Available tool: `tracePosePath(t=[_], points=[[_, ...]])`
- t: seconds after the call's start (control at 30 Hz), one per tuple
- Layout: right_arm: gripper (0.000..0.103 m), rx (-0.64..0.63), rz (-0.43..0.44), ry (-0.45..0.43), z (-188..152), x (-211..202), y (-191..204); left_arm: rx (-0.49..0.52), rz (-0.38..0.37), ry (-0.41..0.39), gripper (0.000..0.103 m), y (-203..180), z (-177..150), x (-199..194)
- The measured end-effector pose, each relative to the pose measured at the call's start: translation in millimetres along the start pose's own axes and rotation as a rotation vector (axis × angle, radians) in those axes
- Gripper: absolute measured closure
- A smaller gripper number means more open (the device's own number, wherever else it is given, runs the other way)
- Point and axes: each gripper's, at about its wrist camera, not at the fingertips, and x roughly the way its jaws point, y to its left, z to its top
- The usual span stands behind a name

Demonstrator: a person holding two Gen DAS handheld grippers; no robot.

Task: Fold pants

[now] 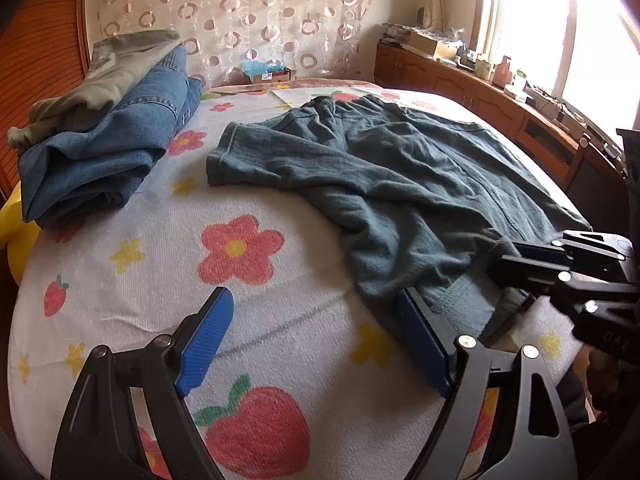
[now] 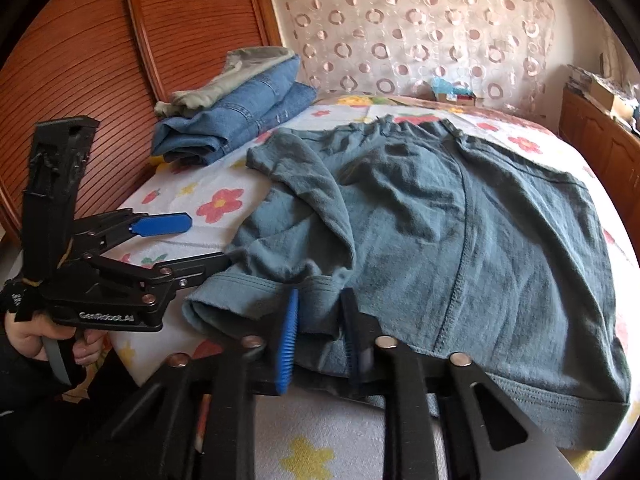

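At the left of the bed (image 1: 120, 280), against the wooden headboard (image 2: 80, 60), a stack of folded clothes (image 1: 112, 140) is seen: blue jeans with an olive garment on top. These are judged to be finished pieces. In the middle of the flowered bedcover the dark green pants (image 1: 400, 168) are spread out, crumpled, with the waistband toward the far curtain (image 1: 240, 12) and one leg thrown loosely across the other. No neat fold is seen in them, so the task on this pair is judged to be at its start.

The left tongs (image 1: 316, 340) are held apart over the bedcover; their right finger lies at the edge of the near hem, and nothing is gripped. Further right, the right tongs (image 2: 320, 340) are brought together on the near hem of the pants, with a bunch of cloth pinched between the pads.

What is left: the legs to be straightened and laid together, then folded and added to the stack.
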Motion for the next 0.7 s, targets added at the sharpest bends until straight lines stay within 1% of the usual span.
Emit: tracePosePath(t=[0.07,0.17,0.33,0.5,0.7], points=[[0.092,0.011,0.019,-0.024,0.6,-6.4,-1.9,0.005,0.005,-0.001,0.018,-1.5,0.8,-1.5],[0.094,0.008,0.018,-0.051,2.1,-16.5,-3.3,0.017,0.007,-0.017,0.018,-5.3,2.6,-7.2],[0.095,0.011,0.03,-0.099,1.2,-37.1,-8.4,0.036,-0.014,-0.05,0.018,-14.4,9.6,-19.6],[0.095,0.008,-0.001,-0.139,-3.5,-59.1,-13.8,0.047,-0.046,-0.061,0.018,-24.6,17.1,-23.2],[0.095,0.023,-0.043,-0.156,-7.4,-69.1,-19.4,0.083,-0.082,-0.092,0.018,-42.2,20.4,-37.6]])
